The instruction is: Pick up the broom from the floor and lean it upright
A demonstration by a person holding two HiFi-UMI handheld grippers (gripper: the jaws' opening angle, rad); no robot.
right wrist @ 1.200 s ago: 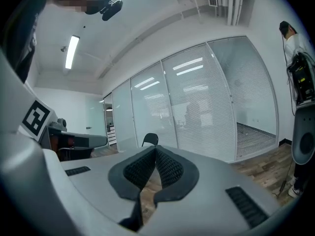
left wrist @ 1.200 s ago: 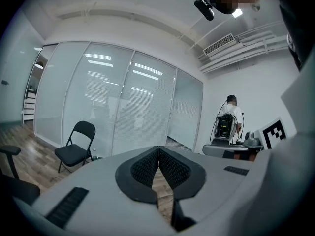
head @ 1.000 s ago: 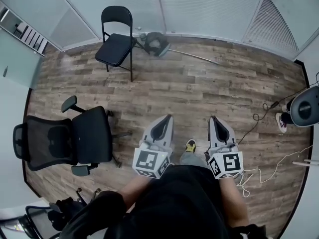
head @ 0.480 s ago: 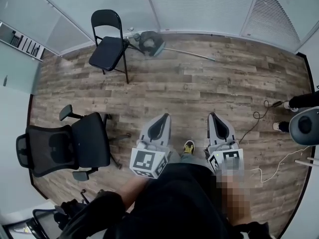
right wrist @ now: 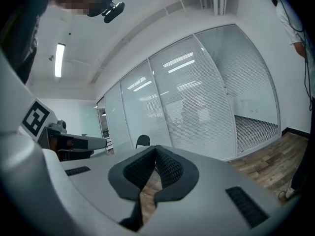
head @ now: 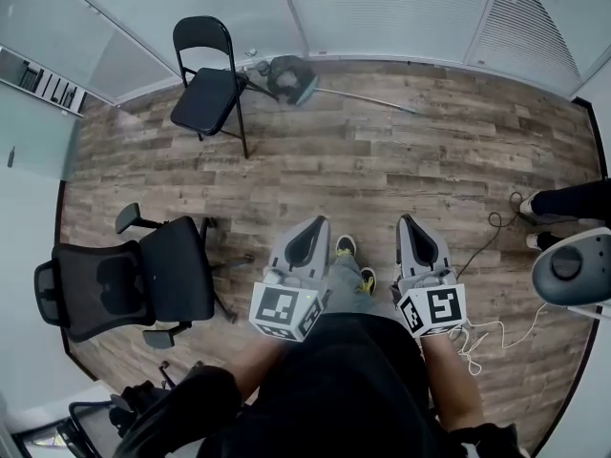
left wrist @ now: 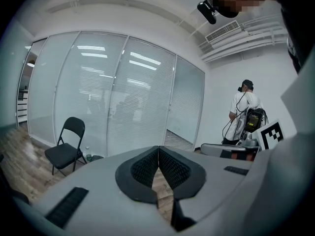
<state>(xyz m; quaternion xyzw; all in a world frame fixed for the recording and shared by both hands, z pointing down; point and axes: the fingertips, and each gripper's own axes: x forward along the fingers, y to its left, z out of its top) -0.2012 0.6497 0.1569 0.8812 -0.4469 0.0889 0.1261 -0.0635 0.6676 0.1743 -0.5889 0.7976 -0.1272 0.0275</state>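
Left gripper [head: 313,225] and right gripper [head: 409,222]: jaws clenched, empty. One broom [head: 355,97] lies far ahead along the glass wall [head: 382,12], across open floor [head: 382,170]. Two chairs sit to the left: folding chair [head: 210,92], office chair [head: 143,275].

No words or numbers can be read here. The only signs are black and white square marks [head: 284,310] on the left gripper [head: 316,224] and the right gripper [head: 410,222].

The broom [head: 291,80] lies on the floor along the far wall, its head just right of the folding chair [head: 212,89]. The office chair [head: 143,275] stands near left. My left gripper [head: 315,229] and right gripper [head: 410,227] sit side by side near centre, well apart from the broom.
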